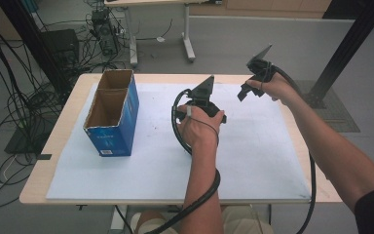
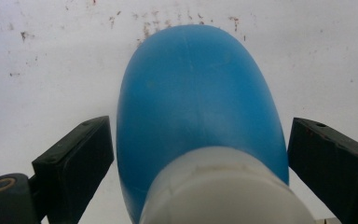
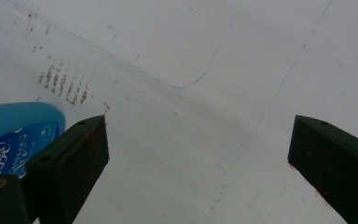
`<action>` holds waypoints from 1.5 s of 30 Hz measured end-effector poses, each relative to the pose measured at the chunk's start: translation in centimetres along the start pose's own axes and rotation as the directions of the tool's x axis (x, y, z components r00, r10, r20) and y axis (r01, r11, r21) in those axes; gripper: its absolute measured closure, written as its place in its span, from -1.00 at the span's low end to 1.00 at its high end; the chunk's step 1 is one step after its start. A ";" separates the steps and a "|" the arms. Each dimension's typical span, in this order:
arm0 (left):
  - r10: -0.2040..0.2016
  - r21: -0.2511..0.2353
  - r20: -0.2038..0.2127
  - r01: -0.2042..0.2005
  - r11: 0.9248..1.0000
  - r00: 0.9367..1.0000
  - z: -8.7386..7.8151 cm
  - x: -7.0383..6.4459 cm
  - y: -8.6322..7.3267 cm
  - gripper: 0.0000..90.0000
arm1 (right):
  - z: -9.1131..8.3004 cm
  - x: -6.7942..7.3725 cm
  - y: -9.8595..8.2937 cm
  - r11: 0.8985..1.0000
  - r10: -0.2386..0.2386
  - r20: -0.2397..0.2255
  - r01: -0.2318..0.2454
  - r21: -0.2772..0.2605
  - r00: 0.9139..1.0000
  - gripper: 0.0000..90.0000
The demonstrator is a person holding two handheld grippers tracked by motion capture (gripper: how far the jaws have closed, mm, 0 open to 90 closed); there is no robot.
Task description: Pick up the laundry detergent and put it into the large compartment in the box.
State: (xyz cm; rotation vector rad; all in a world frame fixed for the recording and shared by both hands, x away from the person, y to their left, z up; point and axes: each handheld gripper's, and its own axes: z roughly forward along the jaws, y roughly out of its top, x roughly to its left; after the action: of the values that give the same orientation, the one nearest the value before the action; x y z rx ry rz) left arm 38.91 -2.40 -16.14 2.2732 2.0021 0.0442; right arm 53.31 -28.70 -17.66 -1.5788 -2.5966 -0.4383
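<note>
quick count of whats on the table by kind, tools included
blue bottle with white cap: 1
blue cardboard box, open top: 1
white mat: 1
hand-held tools: 2, left tool with jaws open around the bottle, right tool open over bare mat
total: 5

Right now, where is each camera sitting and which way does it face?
High view: above the person's side, facing forward and down on the table and box; both forearms and hands show.
Left gripper view: on the left gripper, its fingers either side of the blue bottle.
Right gripper view: on the right gripper, facing the white mat.
Both gripper views share the bottle.
</note>
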 end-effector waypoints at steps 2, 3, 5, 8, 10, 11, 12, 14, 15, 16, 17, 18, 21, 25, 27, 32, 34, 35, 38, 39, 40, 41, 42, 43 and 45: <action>0.002 -0.008 -0.006 -0.002 1.000 1.000 -0.1 0.0 -0.2 -0.75 | 0.1 0.1 0.0 1.000 -0.001 -0.001 0.001 0.000 1.000 -0.89; 0.002 -0.009 -0.010 -0.002 1.000 1.000 -0.1 -0.1 -0.2 -0.72 | 0.1 0.1 0.1 1.000 0.000 -0.002 0.000 0.001 1.000 -0.89; 0.007 -0.008 -0.012 -0.007 1.000 1.000 -0.1 -0.1 -0.2 -0.63 | 0.1 0.1 0.1 1.000 0.000 -0.001 0.000 0.001 1.000 -0.89; 0.008 -0.017 -0.015 -0.009 1.000 1.000 -0.1 -0.1 -0.5 -0.52 | 0.1 0.1 0.1 1.000 -0.005 -0.002 0.005 0.001 1.000 -0.88; 0.010 -0.024 -0.015 -0.011 1.000 1.000 -0.2 -0.1 -0.6 -0.48 | 0.1 0.2 0.2 1.000 -0.005 -0.002 0.005 0.004 1.000 -0.88; 0.013 -0.027 -0.018 -0.013 1.000 1.000 -0.2 -0.2 -0.7 -0.41 | 0.1 0.2 0.2 1.000 -0.006 -0.003 0.006 0.003 1.000 -0.88; 0.013 -0.027 -0.018 -0.013 1.000 1.000 -0.2 -0.2 -0.7 -0.36 | 0.1 0.2 0.2 1.000 -0.006 -0.003 0.006 0.003 1.000 -0.88; 0.015 -0.025 -0.019 -0.016 1.000 1.000 -0.3 -0.2 -0.6 -0.28 | 0.2 0.2 0.2 1.000 -0.006 -0.004 0.006 0.004 1.000 -0.88; 0.013 -0.025 -0.021 -0.014 1.000 1.000 -0.3 -0.3 -0.6 -0.23 | 0.2 0.2 0.2 1.000 -0.006 -0.004 0.006 0.003 1.000 -0.88; 0.013 -0.025 -0.021 -0.014 1.000 1.000 -0.3 -0.3 -0.6 -0.21 | 0.2 0.2 0.2 1.000 -0.008 -0.002 0.008 0.003 1.000 -0.88; 0.012 -0.023 -0.019 -0.013 1.000 1.000 -0.3 -0.2 -0.6 -0.21 | 0.2 0.2 0.2 1.000 -0.008 -0.003 0.008 0.002 1.000 -0.88; 0.014 -0.023 -0.019 -0.014 1.000 1.000 -0.3 -0.3 -0.6 -0.21 | 0.2 0.2 0.2 1.000 -0.008 -0.002 0.008 0.002 1.000 -0.88; 0.010 -0.025 -0.022 -0.011 1.000 1.000 -0.3 -0.3 -0.6 -0.20 | 0.2 0.2 0.2 1.000 -0.009 -0.002 0.009 0.002 1.000 -0.88; 0.001 -0.031 -0.023 -0.002 1.000 1.000 -0.4 -0.2 -0.7 -0.19 | 0.2 0.2 0.2 1.000 -0.008 -0.002 0.008 0.005 1.000 -0.88; 0.001 -0.032 -0.026 -0.002 0.999 1.000 -0.4 -0.4 -0.7 -0.19 | 0.2 0.3 0.2 1.000 -0.008 -0.001 0.008 0.004 1.000 -0.88; 0.007 -0.026 -0.030 -0.008 1.000 1.000 -0.4 -0.4 -0.6 -0.19 | 0.2 0.2 0.2 1.000 -0.007 -0.003 0.007 0.006 1.000 -0.88; 0.007 -0.027 -0.028 -0.008 1.000 1.000 -0.4 -0.4 -0.6 -0.19 | 0.2 0.1 0.2 1.000 -0.006 -0.003 0.006 0.005 1.000 -0.88; 0.007 -0.026 -0.028 -0.008 1.000 1.000 -0.4 -0.4 -0.6 -0.19 | 0.2 0.1 0.2 1.000 -0.005 -0.002 0.005 0.004 1.000 -0.88; 0.008 -0.027 -0.028 -0.009 1.000 1.000 -0.4 -0.4 -0.6 -0.18 | 0.2 0.1 0.2 1.000 -0.004 -0.001 0.004 0.005 1.000 -0.88; 0.009 -0.024 -0.028 -0.009 1.000 1.000 -0.4 -0.4 -0.6 -0.19 | 0.2 0.1 0.2 1.000 -0.005 -0.001 0.005 0.003 1.000 -0.88; 0.008 -0.027 -0.028 -0.009 1.000 1.000 -0.4 -0.4 -0.6 -0.19 | 0.2 0.1 0.2 1.000 -0.006 -0.001 0.006 0.004 1.000 -0.88; 0.007 -0.027 -0.028 -0.008 1.000 1.000 -0.4 -0.4 -0.6 -0.18 | 0.2 0.1 0.2 1.000 -0.006 -0.002 0.006 0.005 1.000 -0.88; 0.009 -0.025 -0.029 -0.010 1.000 1.000 -0.4 -0.4 -0.6 -0.19 | 0.2 0.1 0.2 1.000 -0.004 -0.003 0.004 0.006 1.000 -0.88; 0.009 -0.025 -0.029 -0.010 1.000 1.000 -0.4 -0.4 -0.6 -0.19 | 0.3 0.1 0.2 1.000 -0.006 -0.002 0.006 0.005 1.000 -0.88; 0.007 -0.028 -0.026 -0.008 1.000 1.000 -0.4 -0.3 -0.6 -0.19 | 0.3 0.1 0.2 1.000 -0.005 -0.003 0.005 0.005 1.000 -0.88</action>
State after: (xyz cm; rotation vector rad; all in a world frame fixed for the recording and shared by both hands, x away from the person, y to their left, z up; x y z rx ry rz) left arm 38.19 -2.64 -15.83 2.2753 1.9924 0.1019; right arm 53.43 -28.41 -17.86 -1.5695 -2.5983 -0.4334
